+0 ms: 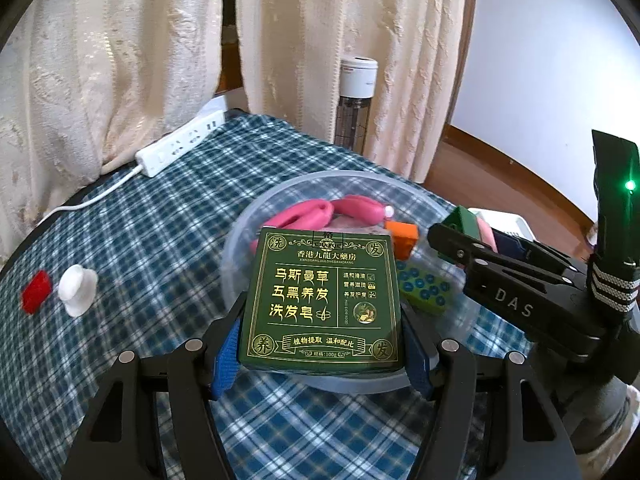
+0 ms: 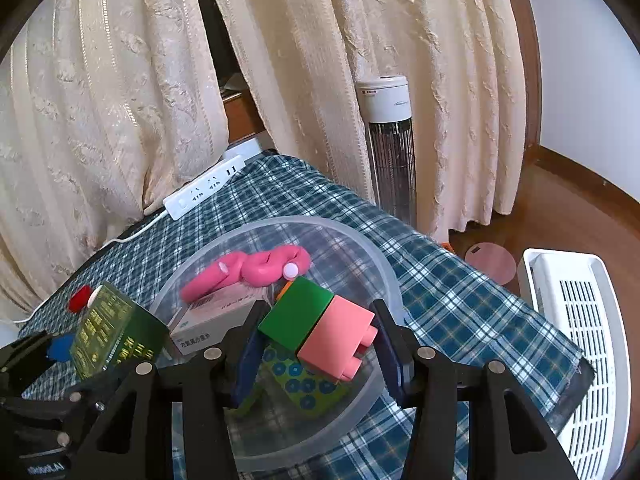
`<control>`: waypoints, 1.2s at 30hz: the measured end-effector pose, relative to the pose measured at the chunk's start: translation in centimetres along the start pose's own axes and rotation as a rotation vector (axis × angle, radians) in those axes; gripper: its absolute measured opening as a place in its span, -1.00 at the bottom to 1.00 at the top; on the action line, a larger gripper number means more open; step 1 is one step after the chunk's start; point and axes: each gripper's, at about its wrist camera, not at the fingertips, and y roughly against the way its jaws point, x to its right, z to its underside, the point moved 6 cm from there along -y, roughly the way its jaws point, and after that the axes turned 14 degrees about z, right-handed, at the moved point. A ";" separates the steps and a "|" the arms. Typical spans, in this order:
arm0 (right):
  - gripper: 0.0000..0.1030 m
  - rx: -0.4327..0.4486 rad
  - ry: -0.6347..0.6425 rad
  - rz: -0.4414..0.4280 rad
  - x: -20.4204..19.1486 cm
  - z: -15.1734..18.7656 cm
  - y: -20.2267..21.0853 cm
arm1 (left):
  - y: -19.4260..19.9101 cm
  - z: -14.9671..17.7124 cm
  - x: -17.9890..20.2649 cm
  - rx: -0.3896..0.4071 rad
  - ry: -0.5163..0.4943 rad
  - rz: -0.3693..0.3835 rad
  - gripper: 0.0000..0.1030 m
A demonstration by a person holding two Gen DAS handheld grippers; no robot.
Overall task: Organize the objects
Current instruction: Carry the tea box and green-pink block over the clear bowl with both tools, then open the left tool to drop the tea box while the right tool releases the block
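Both claws loaded, both poised over the clear bowl

The left gripper [image 1: 322, 344] pinches the green soap box [image 1: 324, 300] by its side edges, long axis pointing away from the claw and over the near rim of the clear bowl [image 1: 240, 232]. The right gripper [image 2: 316, 344] clamps the green-and-pink block [image 2: 320, 324] above the bowl's right half. Judged from here, either load needs only a short drop; the red piece [image 1: 37, 291] and white knob [image 1: 77, 289] lie well apart to the left.
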 end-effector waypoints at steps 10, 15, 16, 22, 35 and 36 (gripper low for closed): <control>0.04 0.008 -0.015 -0.002 0.4 -0.6 -0.2 | -1.7 -0.1 1.2 -0.020 -0.021 0.065 0.32; 0.04 0.012 -0.020 0.002 0.6 -0.9 -0.2 | -2.3 -0.1 1.6 -0.027 -0.022 0.100 0.32; 0.04 0.013 -0.021 0.002 0.6 -0.9 -0.2 | -2.4 -0.1 1.7 -0.028 -0.024 0.106 0.32; 0.04 0.013 -0.022 0.001 0.5 -1.0 -0.2 | -2.7 0.1 1.6 -0.043 -0.005 0.126 0.35; 0.04 0.012 -0.024 0.001 0.4 -1.2 -0.2 | -2.1 0.5 0.8 -0.044 0.008 0.098 0.35; 0.04 0.012 -0.024 0.001 0.3 -1.2 -0.2 | -2.0 0.6 0.7 -0.044 0.010 0.095 0.35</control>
